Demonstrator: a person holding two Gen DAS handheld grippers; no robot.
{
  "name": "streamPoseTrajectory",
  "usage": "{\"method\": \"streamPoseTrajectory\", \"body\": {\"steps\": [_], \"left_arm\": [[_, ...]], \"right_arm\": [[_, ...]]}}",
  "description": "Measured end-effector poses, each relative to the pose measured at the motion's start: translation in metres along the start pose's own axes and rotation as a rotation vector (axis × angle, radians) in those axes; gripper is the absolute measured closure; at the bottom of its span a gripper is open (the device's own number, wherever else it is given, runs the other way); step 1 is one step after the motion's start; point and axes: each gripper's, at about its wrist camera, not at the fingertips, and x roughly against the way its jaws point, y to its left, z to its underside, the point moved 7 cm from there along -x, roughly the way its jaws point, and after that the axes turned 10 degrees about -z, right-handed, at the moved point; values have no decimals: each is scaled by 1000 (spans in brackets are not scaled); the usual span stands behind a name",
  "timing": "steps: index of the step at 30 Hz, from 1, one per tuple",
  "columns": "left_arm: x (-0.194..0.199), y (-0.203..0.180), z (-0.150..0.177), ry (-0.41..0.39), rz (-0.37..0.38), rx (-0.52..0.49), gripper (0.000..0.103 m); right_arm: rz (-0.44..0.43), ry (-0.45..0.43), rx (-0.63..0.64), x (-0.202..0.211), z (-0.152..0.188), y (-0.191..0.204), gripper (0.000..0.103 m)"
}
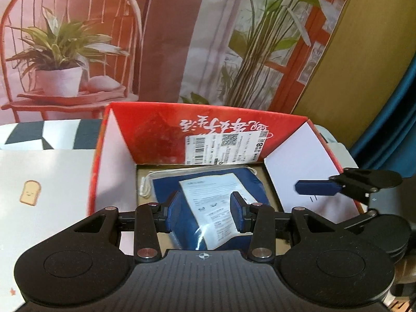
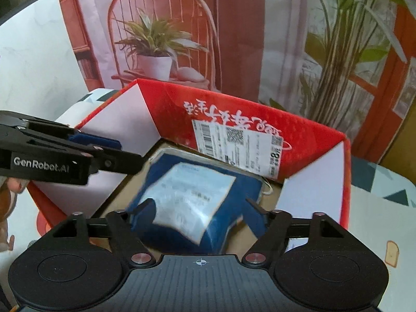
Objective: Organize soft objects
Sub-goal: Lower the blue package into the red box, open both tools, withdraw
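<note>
blue fabric bundle (image 1: pixel 208 208) in its clear plastic wrap, a printed leaflet on top, is lying on the floor of the open red cardboard box (image 1: pixel 156 135). i'm holding my left gripper (image 1: pixel 205 212) over it, fingers (image 1: pixel 174 210) parted on either side of the wrap; whether they are pressing it, i can't tell. my right gripper (image 2: pixel 201 214) is hanging above the same bundle (image 2: pixel 192 202), fingers spread wide, released.

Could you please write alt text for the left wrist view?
The left claw hangs over a blue packaged cloth lying in an open red box, its jaws apart. The right claw reaches in from the right.
</note>
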Motion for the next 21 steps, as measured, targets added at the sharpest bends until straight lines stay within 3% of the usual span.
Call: {"method": "streamPoseTrajectory", "body": {"steps": [6, 13, 21], "left_arm": [[46, 10, 15, -64, -16, -2, 59], [96, 11, 56, -95, 0, 29, 59], [101, 1, 107, -33, 48, 74, 67]], "right_arm": [[-10, -111, -38, 44, 6, 8, 31], [-47, -242, -59, 98, 23, 34, 32], [-92, -237, -100, 115, 67, 57, 40]]}}
